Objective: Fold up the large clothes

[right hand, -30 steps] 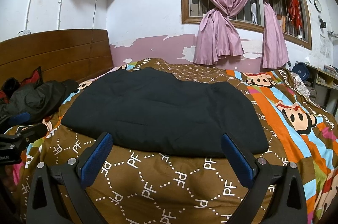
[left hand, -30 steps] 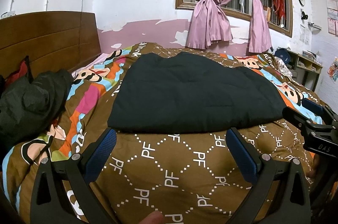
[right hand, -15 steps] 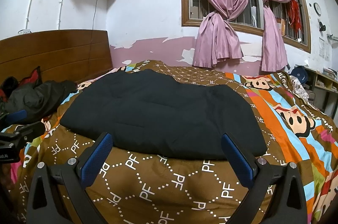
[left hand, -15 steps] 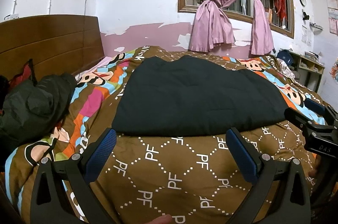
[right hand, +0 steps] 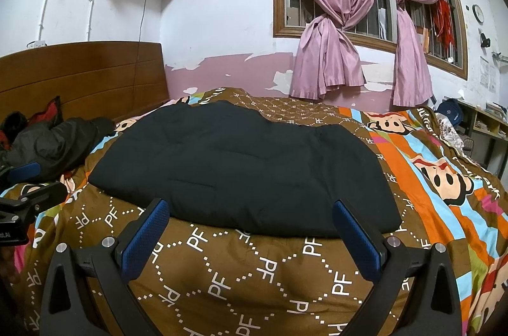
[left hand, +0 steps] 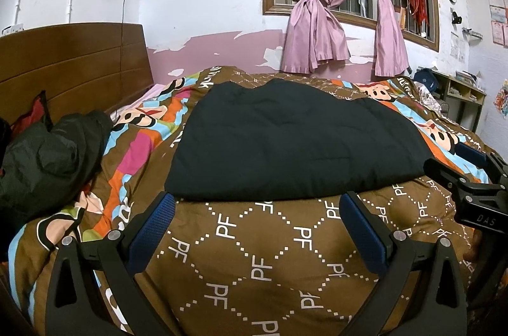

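Note:
A large dark padded garment (left hand: 295, 139) lies folded flat on the bed, also in the right wrist view (right hand: 241, 164). My left gripper (left hand: 257, 225) is open and empty, just short of the garment's near edge. My right gripper (right hand: 250, 228) is open and empty, at the same near edge further right. The right gripper shows at the right edge of the left wrist view (left hand: 470, 177). The left gripper shows at the left edge of the right wrist view (right hand: 22, 187).
A brown and striped cartoon quilt (left hand: 254, 256) covers the bed. A heap of dark clothes (left hand: 47, 158) lies by the wooden headboard (left hand: 70, 63). Pink curtains (right hand: 330, 34) hang at the far window. Shelves (left hand: 460, 91) stand at the right.
Both grippers have drawn back and tilted up slightly, so the garment sits lower in both views. Both stayed open. The garment has not moved.

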Tool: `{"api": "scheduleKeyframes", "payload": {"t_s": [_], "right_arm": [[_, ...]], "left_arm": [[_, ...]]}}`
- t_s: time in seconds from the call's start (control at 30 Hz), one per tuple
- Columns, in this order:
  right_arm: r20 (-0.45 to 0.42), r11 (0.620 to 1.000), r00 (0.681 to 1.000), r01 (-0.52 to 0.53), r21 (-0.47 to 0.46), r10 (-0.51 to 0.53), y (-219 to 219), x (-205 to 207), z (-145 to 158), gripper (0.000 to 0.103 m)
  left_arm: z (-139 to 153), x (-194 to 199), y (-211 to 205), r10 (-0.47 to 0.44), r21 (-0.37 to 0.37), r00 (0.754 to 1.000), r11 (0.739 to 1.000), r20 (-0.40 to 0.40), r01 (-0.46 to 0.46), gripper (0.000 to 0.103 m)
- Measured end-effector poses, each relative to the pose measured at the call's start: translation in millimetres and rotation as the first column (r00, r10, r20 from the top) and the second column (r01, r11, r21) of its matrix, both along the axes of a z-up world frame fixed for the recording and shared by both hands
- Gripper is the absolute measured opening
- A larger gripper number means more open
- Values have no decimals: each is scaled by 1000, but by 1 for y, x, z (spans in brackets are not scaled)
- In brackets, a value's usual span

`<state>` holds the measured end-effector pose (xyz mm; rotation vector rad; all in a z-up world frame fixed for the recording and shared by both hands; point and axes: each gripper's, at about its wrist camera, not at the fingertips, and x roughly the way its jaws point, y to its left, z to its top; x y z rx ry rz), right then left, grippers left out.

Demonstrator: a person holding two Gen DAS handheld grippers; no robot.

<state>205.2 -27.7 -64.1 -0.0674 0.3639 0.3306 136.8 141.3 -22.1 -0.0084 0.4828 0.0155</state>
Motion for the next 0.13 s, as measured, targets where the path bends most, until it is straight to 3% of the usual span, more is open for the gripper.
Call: {"api": "scheduleKeyframes", "payload": {"t_s": [0.13], "right_arm": [[-2,1000,1000,-2,2,2,0,0,-2,103]], "left_arm": [[-3,1,2,3,-3,1000,1000,-1,-3,101]]}}
